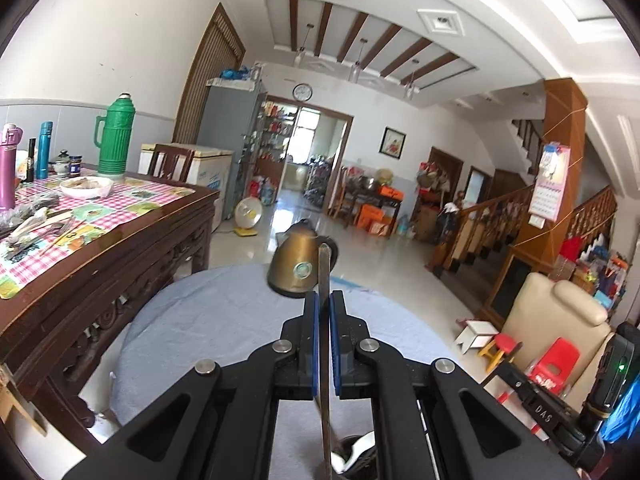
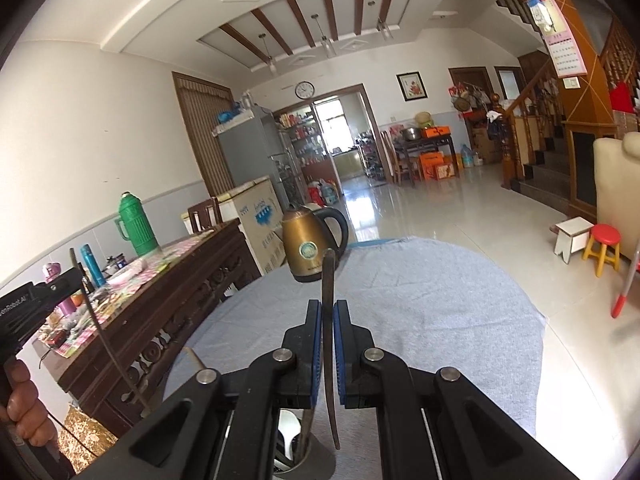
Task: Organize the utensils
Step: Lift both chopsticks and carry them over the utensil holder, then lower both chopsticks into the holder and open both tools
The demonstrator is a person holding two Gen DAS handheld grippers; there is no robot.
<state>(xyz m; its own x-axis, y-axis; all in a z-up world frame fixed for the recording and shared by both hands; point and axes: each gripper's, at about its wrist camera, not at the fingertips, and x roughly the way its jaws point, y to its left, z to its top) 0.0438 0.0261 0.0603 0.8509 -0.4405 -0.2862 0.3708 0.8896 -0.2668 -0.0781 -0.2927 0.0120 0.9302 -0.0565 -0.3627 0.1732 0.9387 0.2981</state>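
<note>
In the left wrist view my left gripper (image 1: 324, 300) is shut on a thin flat metal utensil (image 1: 323, 272) that stands upright between the blue pads, its lower end hanging over a holder (image 1: 356, 454) with white and dark pieces in it. My right gripper (image 2: 328, 308) is shut on a dark, slightly curved metal utensil (image 2: 329, 276), also upright, above a grey utensil holder (image 2: 316, 456) that contains a white spoon (image 2: 289, 428). At the left edge of the right wrist view, the left gripper's slim utensil (image 2: 105, 344) hangs down, and a hand (image 2: 20, 412) grips that tool.
Both grippers are over a round table with a grey-blue cloth (image 2: 420, 320). A brass kettle (image 2: 306, 248) stands at its far edge. To the left is a dark wooden table (image 1: 100, 280) with a checked cloth, a green thermos (image 1: 116, 136), bottles and a bowl. Stools (image 2: 604, 252) stand at right.
</note>
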